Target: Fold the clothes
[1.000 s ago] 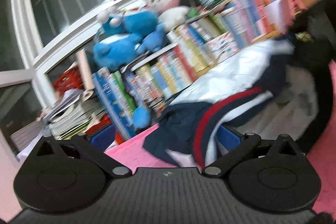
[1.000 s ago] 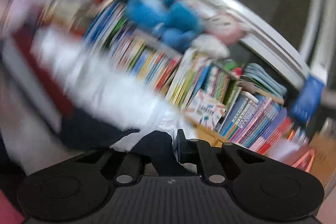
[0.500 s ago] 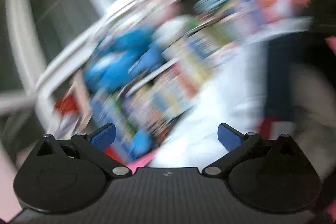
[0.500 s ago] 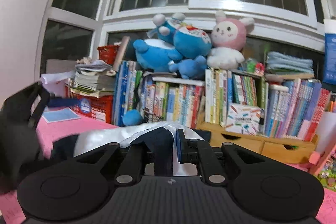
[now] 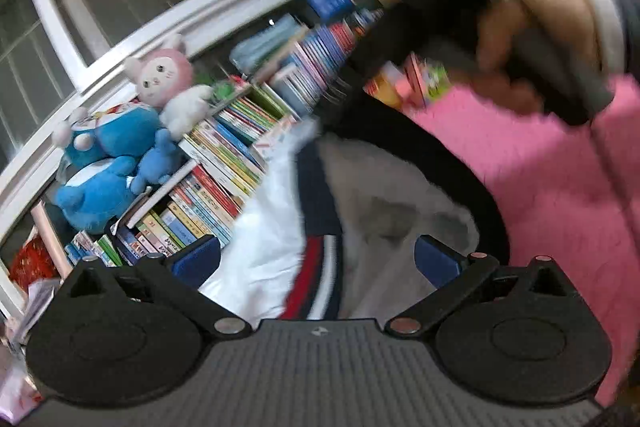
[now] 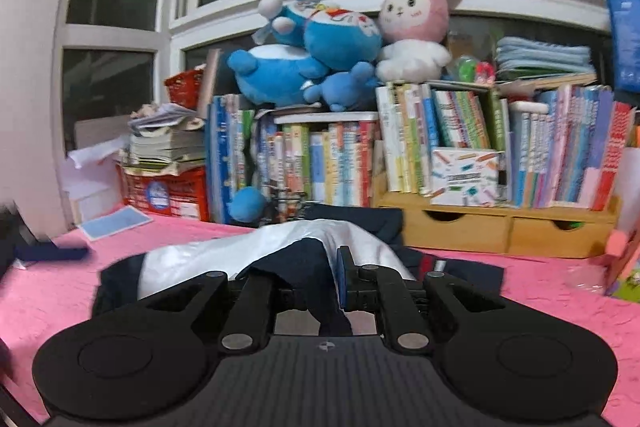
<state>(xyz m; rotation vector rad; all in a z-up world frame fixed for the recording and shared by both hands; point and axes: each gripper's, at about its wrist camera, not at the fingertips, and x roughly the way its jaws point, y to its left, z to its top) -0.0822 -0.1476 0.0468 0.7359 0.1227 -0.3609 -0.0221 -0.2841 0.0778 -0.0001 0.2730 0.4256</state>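
Observation:
A white and navy jacket (image 6: 304,243) with red and white stripes lies on the pink table cover (image 6: 560,307). My right gripper (image 6: 320,271) is shut on a navy fold of the jacket, held low over the table. In the left wrist view the jacket (image 5: 276,227) hangs between the fingers of my left gripper (image 5: 316,259), which is open with its blue pads wide apart and nothing gripped. The right hand (image 5: 532,39) and its gripper body show blurred at the upper right of that view.
A row of books (image 6: 440,147) with plush toys (image 6: 328,47) on top stands along the back under the window. A wooden drawer box (image 6: 500,231) sits at the back right. A red basket (image 6: 168,187) and paper stacks stand at the back left.
My left gripper opened and let go of the jacket, then swung so its view turned to the right. My right gripper swung and lowered the jacket onto the table, still shut on it.

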